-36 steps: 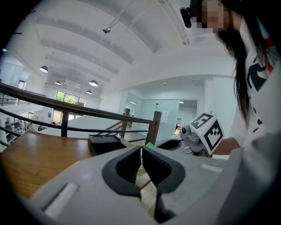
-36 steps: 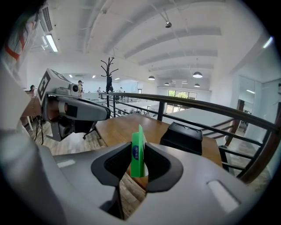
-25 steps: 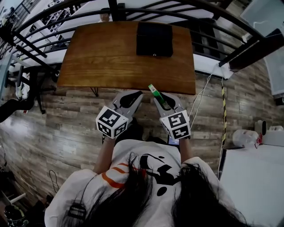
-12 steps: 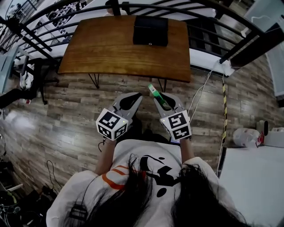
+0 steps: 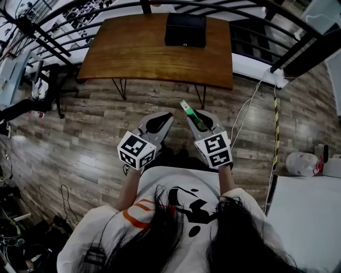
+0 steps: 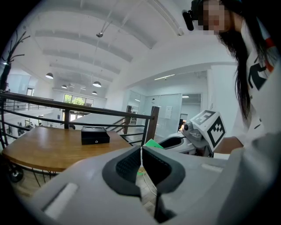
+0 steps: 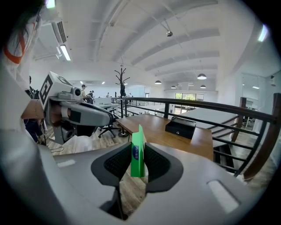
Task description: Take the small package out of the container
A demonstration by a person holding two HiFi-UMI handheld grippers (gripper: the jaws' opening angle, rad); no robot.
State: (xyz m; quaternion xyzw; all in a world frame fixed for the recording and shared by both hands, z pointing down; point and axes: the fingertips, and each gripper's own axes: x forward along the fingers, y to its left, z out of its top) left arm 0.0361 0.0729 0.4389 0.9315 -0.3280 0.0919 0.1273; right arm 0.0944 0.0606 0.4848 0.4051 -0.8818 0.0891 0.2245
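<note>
As the person backs away, the table (image 5: pixel 122 58) and its black container (image 5: pixel 185 29) slide further off toward twelve o'clock. The small package (image 5: pixel 187 110) goes along, clamped in the right gripper (image 5: pixel 195 116). The left gripper (image 5: pixel 159 120) is pinched closed on nothing. Extraction looks complete.

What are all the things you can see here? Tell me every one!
Table: one, brown wood, ahead of the grippers.
Box: one, black, lid down, at the table's far edge.
Railing: one, black, behind the table.
Cable: one, white, on the floor right of the table.
Floor: wooden planks, under everything.
Small package: one, green, between the right gripper's jaws.
Left gripper: one, grey, jaws shut, empty.
Right gripper: one, grey, shut on the package.
</note>
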